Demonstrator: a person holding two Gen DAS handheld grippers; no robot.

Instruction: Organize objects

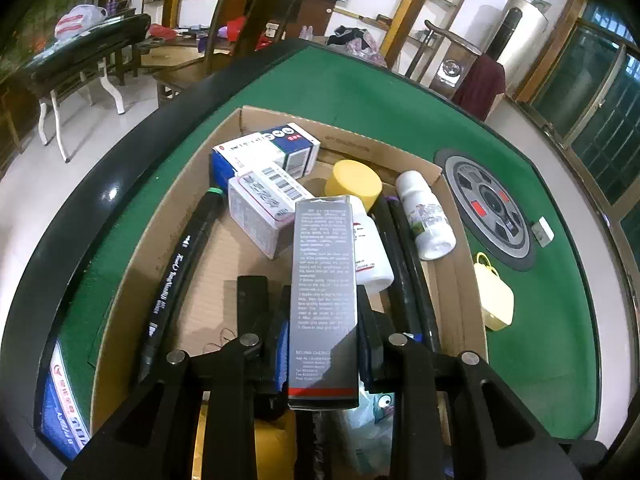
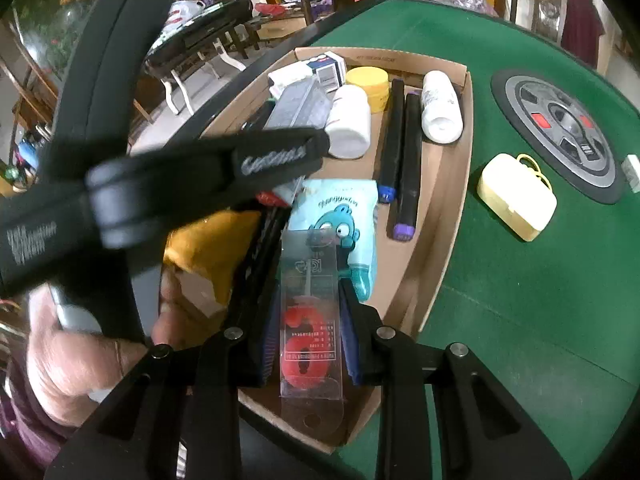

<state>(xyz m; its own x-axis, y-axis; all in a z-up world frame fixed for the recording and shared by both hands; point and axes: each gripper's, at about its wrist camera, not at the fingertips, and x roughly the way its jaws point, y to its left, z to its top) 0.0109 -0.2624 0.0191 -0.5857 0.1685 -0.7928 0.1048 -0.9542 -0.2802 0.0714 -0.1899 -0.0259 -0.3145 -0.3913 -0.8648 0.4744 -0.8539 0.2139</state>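
Currently your left gripper [image 1: 324,344] is clamped narrow on a tall grey printed carton [image 1: 325,280], held upright over the cardboard box [image 1: 460,280]. Your right gripper [image 2: 310,344] is pinched on a clear blister pack holding a red number candle [image 2: 308,344], low over the near end of that box.

In the box, per the left wrist view:
- two white-and-blue medicine cartons [image 1: 266,160], stacked at the far corner
- one yellow-capped jar [image 1: 354,184]
- one white bottle [image 1: 426,216] lying against the right wall
- a second white bottle [image 1: 372,252], partly behind the grey carton
- one black marker [image 1: 176,264] along the left wall
- two more black markers [image 1: 404,256] lying together right of centre
- one light-blue pouch [image 2: 340,220] with a cartoon fish

On the green table [image 1: 400,96], outside the box: one pale yellow case [image 1: 494,296], just beside the right wall.
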